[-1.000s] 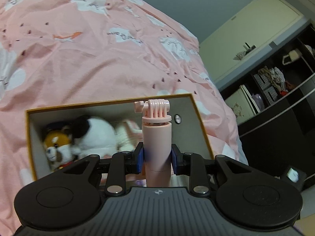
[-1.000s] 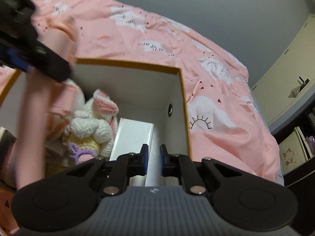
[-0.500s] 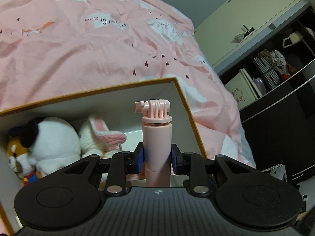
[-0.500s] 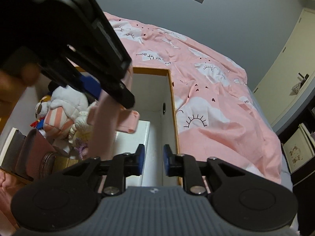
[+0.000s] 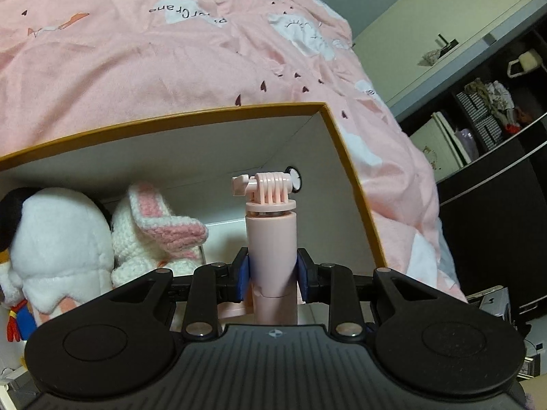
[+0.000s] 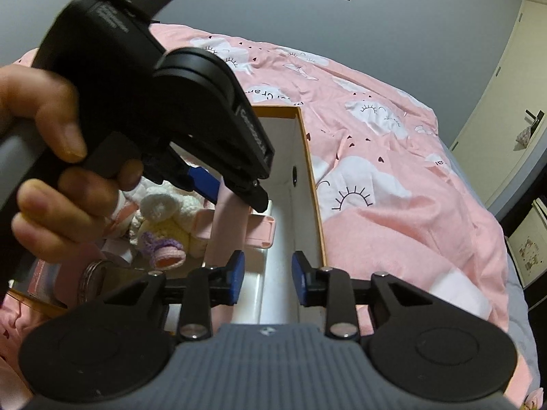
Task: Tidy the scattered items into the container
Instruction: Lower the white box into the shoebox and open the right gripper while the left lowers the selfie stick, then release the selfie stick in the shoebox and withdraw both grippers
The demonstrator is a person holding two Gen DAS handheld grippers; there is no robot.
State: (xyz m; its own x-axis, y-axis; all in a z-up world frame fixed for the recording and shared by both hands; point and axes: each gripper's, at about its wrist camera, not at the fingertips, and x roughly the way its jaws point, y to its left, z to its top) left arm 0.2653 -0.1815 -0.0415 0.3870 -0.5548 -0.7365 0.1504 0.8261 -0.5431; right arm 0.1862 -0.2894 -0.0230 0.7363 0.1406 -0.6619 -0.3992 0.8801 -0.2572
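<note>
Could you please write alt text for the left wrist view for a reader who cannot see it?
The left claw grips an upright pink selfie stick over an open white box holding plush toys, set on a pink cloud-print duvet.

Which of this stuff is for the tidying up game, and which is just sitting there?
For tidying:
- pink selfie stick, clamped in the left tool
- box
- crochet bunny and white plush, inside the box
- right tool, opening, nothing between its pads

Just there:
- pink bedspread
- dark shelves
- cream cabinet
</note>
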